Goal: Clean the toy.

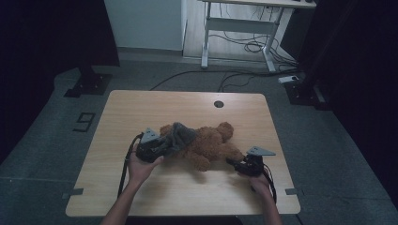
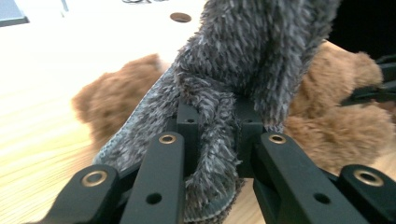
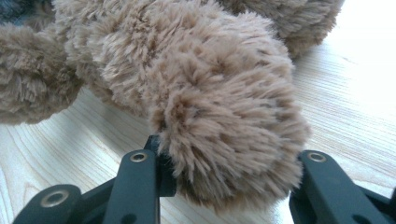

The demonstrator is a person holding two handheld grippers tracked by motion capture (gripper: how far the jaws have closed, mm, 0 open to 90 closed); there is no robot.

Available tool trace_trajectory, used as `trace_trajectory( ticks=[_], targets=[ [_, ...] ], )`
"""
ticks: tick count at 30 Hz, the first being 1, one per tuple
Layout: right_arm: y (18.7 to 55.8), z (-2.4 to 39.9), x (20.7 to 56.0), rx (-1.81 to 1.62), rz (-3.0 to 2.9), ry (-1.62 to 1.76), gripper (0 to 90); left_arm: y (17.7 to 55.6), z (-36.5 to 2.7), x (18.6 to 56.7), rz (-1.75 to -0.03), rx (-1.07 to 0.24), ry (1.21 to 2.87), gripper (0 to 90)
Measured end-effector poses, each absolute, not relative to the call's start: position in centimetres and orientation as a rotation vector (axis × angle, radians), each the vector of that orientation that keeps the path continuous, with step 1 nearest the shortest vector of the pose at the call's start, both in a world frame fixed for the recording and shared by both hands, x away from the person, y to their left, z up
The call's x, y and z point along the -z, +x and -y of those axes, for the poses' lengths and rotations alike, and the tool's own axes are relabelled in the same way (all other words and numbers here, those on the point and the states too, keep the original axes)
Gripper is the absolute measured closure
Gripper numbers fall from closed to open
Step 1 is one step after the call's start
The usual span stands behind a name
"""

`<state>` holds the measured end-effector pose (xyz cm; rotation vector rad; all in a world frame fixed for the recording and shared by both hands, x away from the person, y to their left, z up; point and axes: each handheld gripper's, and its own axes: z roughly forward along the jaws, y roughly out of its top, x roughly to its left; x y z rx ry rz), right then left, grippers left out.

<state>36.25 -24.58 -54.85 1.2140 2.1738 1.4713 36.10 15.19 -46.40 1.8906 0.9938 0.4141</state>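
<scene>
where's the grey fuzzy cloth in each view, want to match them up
High view: the grey cloth is draped over the teddy bear left of centre, at the left gripper.
Left gripper view: it hangs down the middle of the picture, a fold pinched between the jaws.
Right gripper view: a dark grey scrap at the top left corner may be it; too little to tell.
Shared landmark: the bear's brown fur, and the round hole in the table.

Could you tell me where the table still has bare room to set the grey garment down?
The table is bare along its far edge around the round hole, and along the near edge between the forearms. The middle is crowded: teddy bear, grey garment, left gripper and right gripper.
</scene>
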Motion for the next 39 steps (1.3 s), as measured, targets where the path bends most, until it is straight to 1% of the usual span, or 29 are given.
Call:
trace_trajectory(
  ticks=[8, 13, 21, 24, 26, 28, 32, 36, 39],
  targets=[
    [36.2, 24.6, 54.9, -1.469, -2.179, 1.212, 58.1, 35.9, -17.1, 47.3, -1.052, -0.468, 1.889, 78.7],
    [36.3, 24.6, 54.9, -1.466, -2.181, 1.208, 58.1, 36.1, -18.7, 48.5, -1.127, -0.491, 1.896, 79.8],
    [36.4, 24.4, 55.1, -1.462, -2.185, 1.215, 58.0, 36.9, -19.9, 50.6, -1.221, -0.484, 1.931, 80.4],
    [36.4, 24.4, 55.1, -1.46, -2.185, 1.217, 57.9, 37.3, -20.3, 51.5, -1.256, -0.463, 1.938, 80.4],
    [36.4, 24.4, 55.1, -1.458, -2.184, 1.217, 57.9, 37.3, -20.5, 51.5, -1.264, -0.46, 1.933, 80.3],
    [36.4, 24.4, 55.1, -1.457, -2.185, 1.218, 57.7, 37.1, -20.7, 50.6, -1.259, -0.479, 1.911, 80.3],
    [36.4, 24.5, 55.1, -1.448, -2.175, 1.233, 57.6, 36.2, -19.8, 46.7, -1.155, -0.54, 1.853, 80.3],
    [36.4, 24.6, 55.1, -1.447, -2.168, 1.238, 57.6, 35.9, -16.6, 42.9, -1.021, -0.573, 1.852, 80.2],
    [36.4, 24.6, 55.1, -1.447, -2.167, 1.231, 57.6, 36.0, -13.3, 41.2, -0.928, -0.589, 1.895, 80.1]
  ],
)
